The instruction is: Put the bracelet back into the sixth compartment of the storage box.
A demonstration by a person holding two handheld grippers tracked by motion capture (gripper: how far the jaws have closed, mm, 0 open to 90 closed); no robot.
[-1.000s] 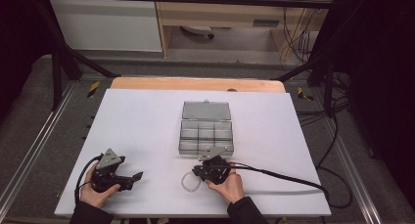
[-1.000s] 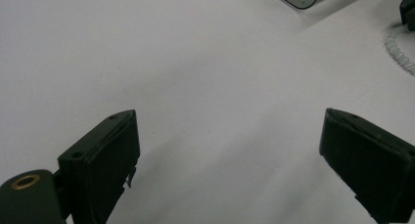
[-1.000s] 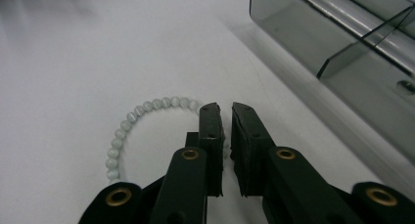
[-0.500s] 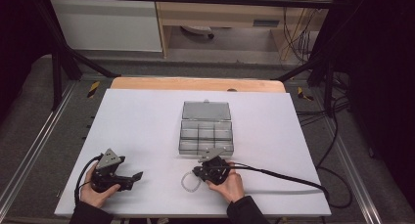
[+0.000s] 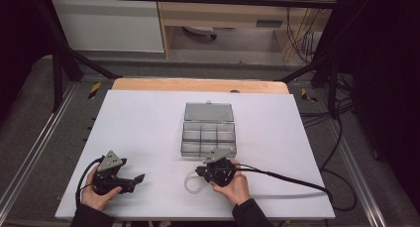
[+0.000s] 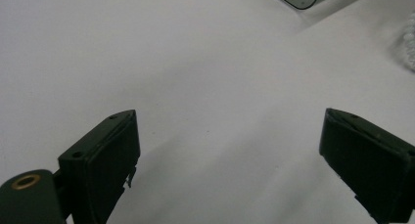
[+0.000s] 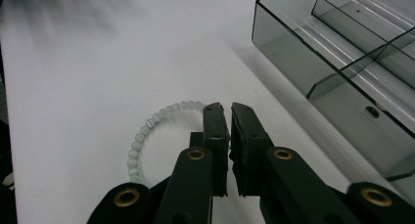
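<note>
A white bead bracelet (image 7: 147, 122) lies on the white table (image 5: 148, 123), and in the high view the bracelet (image 5: 192, 185) is just left of the person's right hand. My right gripper (image 7: 227, 109) hovers over its near side, jaws shut to a thin slit with nothing visible between them; the beads run up to the left jaw's tip and vanish under it. In the high view the right gripper (image 5: 199, 171) points left. My left gripper (image 6: 230, 150) stands wide open over bare table; seen from above, the left gripper (image 5: 139, 178) is at the front left.
A clear grey compartment box (image 5: 208, 138) sits mid-table with its lid (image 5: 208, 111) laid open behind it; a near corner of the box (image 7: 337, 53) is close to the right of my right gripper. A black cable (image 5: 292, 180) trails right across the table.
</note>
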